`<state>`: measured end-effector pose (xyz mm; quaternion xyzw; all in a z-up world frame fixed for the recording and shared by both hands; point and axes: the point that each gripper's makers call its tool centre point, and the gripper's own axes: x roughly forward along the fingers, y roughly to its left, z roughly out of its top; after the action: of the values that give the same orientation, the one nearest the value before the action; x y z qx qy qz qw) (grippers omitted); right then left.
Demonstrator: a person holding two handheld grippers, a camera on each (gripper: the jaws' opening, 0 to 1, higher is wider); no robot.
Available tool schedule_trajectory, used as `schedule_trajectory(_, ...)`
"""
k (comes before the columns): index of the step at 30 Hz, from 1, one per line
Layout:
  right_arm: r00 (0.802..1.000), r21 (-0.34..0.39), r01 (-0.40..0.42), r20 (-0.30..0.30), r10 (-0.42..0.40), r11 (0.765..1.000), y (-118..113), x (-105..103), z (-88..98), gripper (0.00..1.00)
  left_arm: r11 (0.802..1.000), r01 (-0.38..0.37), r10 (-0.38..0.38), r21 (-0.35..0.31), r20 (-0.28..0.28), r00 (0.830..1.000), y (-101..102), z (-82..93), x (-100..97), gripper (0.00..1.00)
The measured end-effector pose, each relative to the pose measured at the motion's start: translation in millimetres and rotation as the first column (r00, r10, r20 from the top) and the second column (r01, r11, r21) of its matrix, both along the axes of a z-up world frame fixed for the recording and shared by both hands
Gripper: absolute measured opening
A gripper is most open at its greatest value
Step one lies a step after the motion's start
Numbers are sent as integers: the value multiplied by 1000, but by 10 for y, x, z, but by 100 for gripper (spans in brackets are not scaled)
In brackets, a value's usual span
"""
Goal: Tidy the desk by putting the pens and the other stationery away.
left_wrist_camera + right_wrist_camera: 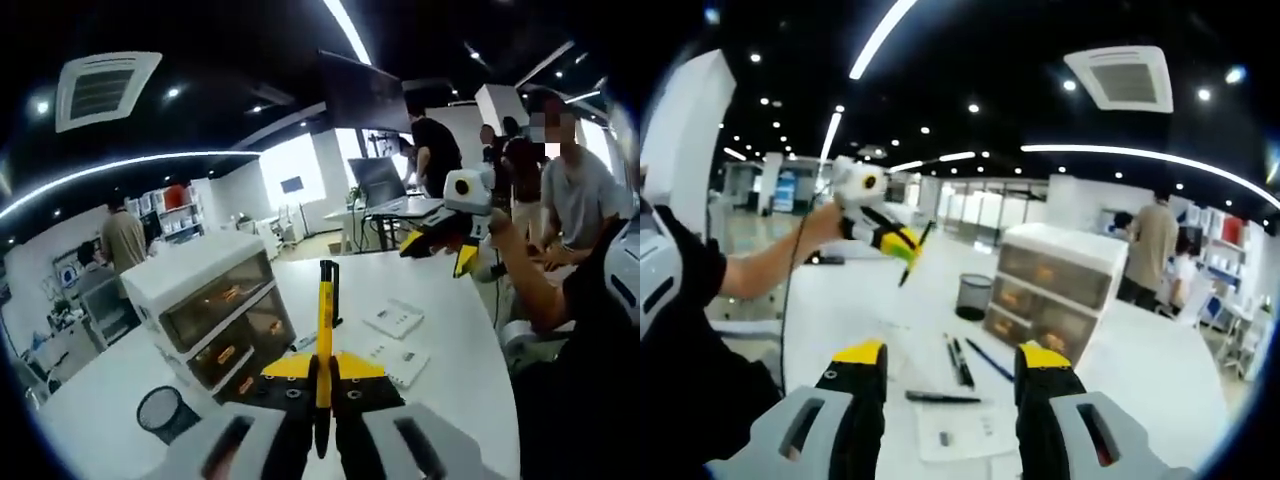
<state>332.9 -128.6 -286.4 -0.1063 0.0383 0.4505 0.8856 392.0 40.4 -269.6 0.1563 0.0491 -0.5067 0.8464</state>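
Right gripper view: mesh cup (pixel 973 296) beside drawer unit (pixel 1060 290).

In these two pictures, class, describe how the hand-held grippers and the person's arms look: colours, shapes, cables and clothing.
Each hand-held gripper has a pale grey body with dark slots and two black jaws tipped in yellow, as on the left hand-held gripper and the right hand-held gripper. Seen from the other side, each carries a white housing. A thin dark cable hangs from the left one. The person wears a black short sleeve.
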Motion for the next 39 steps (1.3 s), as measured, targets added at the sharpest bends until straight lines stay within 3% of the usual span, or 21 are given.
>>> schedule_trajectory(11, 1000, 5, 3, -2, -3, 1000, -3, 16, 2, 48, 984, -5, 7, -177, 10, 1000, 303, 215, -100, 6)
schedule_trajectory(21, 1000, 12, -2, -4, 2, 1000, 12, 1, 6, 48, 954, -30, 34, -297, 7, 999, 558, 224, -292, 6)
schedule_trajectory(36, 1000, 5, -8, -8, 8, 1000, 36, 8, -14, 48, 923, -75, 79, -377, -3, 997, 727, 65, -413, 6)
schedule_trajectory(39, 1000, 5, -11, -8, 11, 1000, 43, 7, -15, 48, 927, -80, 85, -368, -2, 996, 724, 63, -398, 6)
